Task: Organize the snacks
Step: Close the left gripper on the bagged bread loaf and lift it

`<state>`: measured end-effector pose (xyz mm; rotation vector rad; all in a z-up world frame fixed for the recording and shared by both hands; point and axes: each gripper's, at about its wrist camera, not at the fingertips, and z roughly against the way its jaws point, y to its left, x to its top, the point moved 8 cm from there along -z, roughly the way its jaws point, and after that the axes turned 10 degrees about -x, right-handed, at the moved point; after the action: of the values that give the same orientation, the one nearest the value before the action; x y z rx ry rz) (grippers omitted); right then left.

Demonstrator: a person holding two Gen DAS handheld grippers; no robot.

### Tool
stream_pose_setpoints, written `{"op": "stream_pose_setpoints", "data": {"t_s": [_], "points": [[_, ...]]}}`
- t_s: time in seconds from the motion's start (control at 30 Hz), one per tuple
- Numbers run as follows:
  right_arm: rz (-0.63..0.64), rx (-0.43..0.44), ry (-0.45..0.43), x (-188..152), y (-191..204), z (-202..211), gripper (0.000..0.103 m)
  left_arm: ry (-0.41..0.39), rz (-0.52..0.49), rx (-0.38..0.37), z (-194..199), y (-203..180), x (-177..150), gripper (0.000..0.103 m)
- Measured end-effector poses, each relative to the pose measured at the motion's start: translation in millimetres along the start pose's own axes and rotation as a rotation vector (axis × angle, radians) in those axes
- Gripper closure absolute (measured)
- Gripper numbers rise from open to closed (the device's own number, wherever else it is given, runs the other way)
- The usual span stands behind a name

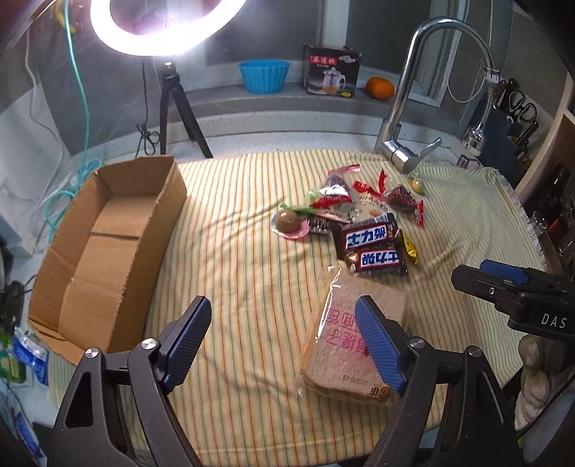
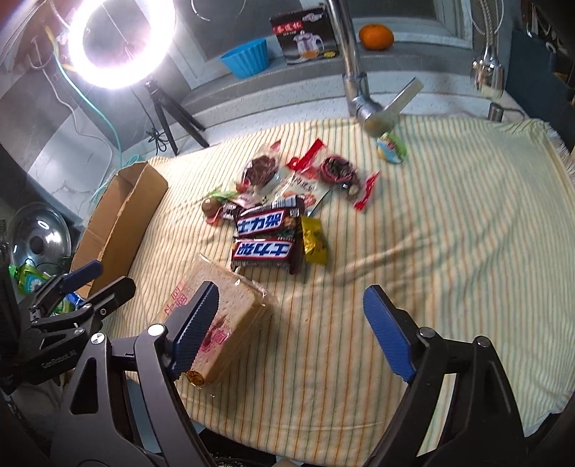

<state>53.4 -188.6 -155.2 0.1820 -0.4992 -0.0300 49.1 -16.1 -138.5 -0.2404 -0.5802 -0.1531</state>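
Observation:
A pile of snacks lies on the striped cloth point(image 1: 251, 287): two Snickers bars point(image 1: 370, 244) point(image 2: 264, 237), a gold packet point(image 2: 314, 244), red-wrapped snacks point(image 1: 402, 195) point(image 2: 336, 169) and a brown egg-shaped snack point(image 1: 287, 221). A wrapped bread slice pack point(image 1: 345, 345) point(image 2: 230, 316) lies nearest. An empty cardboard box point(image 1: 107, 244) point(image 2: 118, 219) stands at the left. My left gripper point(image 1: 287, 345) is open and empty, its right finger over the bread. My right gripper point(image 2: 291, 330) is open and empty, just right of the bread.
A steel faucet point(image 1: 406, 118) point(image 2: 355, 79) stands behind the cloth. A ring light on a tripod point(image 1: 165, 28) point(image 2: 118, 46) is at the back left. A blue bowl point(image 1: 264, 75), a teapot box point(image 1: 330, 70) and an orange point(image 1: 380, 88) sit on the ledge.

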Motion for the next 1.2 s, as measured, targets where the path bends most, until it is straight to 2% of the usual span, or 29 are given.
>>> {"op": "stream_pose_setpoints", "data": {"t_s": [0.13, 0.2, 0.37, 0.43, 0.7, 0.83, 0.97, 1.2], "points": [[-0.011, 0.024, 0.028, -4, 2, -7, 0.023, 0.034, 0.015, -0.01, -7, 5, -9, 0.027], [-0.023, 0.045, 0.052, -7, 2, -13, 0.026, 0.05, 0.032, -0.026, -11, 8, -13, 0.036], [-0.043, 0.089, 0.106, -16, 6, -27, 0.034, 0.097, 0.073, -0.074, -23, 11, -23, 0.044], [-0.049, 0.107, 0.124, -19, 8, -32, 0.036, 0.115, 0.091, -0.102, -26, 10, -27, 0.051], [-0.061, 0.195, 0.216, -34, 24, -50, 0.051, 0.186, 0.105, -0.213, -38, -4, -38, 0.052], [-0.079, 0.239, 0.264, -42, 30, -58, 0.052, 0.2, 0.123, -0.237, -41, -5, -39, 0.052], [-0.094, 0.27, 0.289, -44, 37, -61, 0.052, 0.242, 0.141, -0.308, -45, -12, -43, 0.052], [-0.106, 0.304, 0.307, -43, 52, -63, 0.056, 0.272, 0.084, -0.326, -47, -20, -44, 0.052]]}}
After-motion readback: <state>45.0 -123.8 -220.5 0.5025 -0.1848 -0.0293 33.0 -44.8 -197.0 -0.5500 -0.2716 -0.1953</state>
